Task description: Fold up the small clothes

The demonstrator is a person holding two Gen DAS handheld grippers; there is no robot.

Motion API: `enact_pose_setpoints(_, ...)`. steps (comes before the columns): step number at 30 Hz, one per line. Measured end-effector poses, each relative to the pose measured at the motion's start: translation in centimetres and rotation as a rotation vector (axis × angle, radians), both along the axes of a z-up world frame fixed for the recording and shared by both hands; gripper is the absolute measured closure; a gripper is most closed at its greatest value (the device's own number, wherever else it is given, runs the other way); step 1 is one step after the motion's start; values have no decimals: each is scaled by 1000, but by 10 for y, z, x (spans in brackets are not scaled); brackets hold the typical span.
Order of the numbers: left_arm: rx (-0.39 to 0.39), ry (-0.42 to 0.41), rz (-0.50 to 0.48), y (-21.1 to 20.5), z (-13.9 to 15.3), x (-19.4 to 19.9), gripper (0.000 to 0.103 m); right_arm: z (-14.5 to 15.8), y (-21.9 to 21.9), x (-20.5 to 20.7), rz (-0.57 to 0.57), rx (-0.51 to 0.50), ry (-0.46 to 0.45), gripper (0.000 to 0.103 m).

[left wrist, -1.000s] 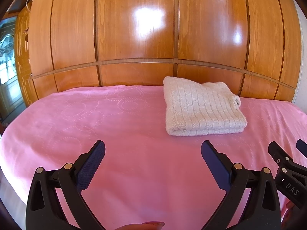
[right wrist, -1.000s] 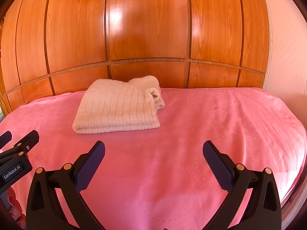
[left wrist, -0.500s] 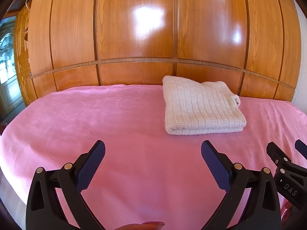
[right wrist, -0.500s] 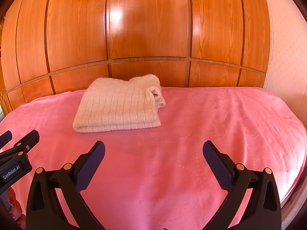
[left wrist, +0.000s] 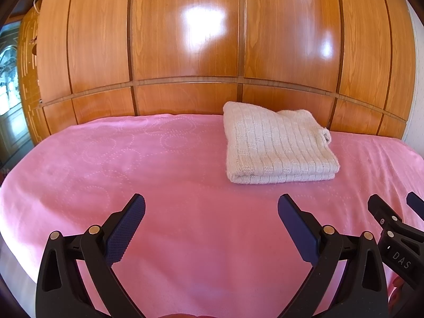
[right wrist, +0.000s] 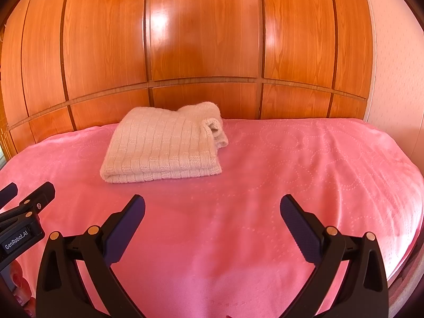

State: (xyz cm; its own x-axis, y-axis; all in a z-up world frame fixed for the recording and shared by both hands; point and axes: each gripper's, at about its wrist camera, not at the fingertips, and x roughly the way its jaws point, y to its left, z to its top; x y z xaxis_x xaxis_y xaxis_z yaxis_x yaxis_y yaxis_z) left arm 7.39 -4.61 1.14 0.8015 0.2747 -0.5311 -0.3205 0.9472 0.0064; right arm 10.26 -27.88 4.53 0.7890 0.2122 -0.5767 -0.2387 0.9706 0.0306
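Note:
A cream knitted garment (left wrist: 275, 147) lies folded into a thick rectangle on the pink bedspread (left wrist: 132, 164), near the far edge by the wooden panels. It also shows in the right wrist view (right wrist: 164, 148), with a rolled end at its right. My left gripper (left wrist: 211, 206) is open and empty, held above the bedspread well short of the garment. My right gripper (right wrist: 212, 206) is open and empty too, beside the left one. Each gripper shows at the edge of the other's view: the right one in the left wrist view (left wrist: 397, 212), the left one in the right wrist view (right wrist: 26, 193).
Glossy wooden wardrobe panels (left wrist: 185, 53) stand right behind the bed. A pale wall (right wrist: 392, 66) stands at the right. The bedspread's right edge (right wrist: 408, 251) curves down at the right. A dark doorway with glass (left wrist: 8, 84) lies at the far left.
Both views have shifted very slightly; the garment sits a touch lower and closer in frame. Both grippers stay open and the garment has not moved.

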Motion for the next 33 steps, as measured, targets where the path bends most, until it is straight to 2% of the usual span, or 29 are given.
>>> enact_pose_setpoints(17,-37,17,-30,0,-3,3,4,-1,-3,1,3,4,8,2)
enact_pose_setpoints(21,-71,26,-39,0,-5,2,4,-2,-1,1,3,1,10,2)
enact_pose_setpoints(26,-22,23,-49,-6,-6,3,4,-4,-1,2,4,1,14,2)
enact_pose_setpoints(33,-50,49,-51,-3,-9,8,4,-5,0,3,0,0,22,2)
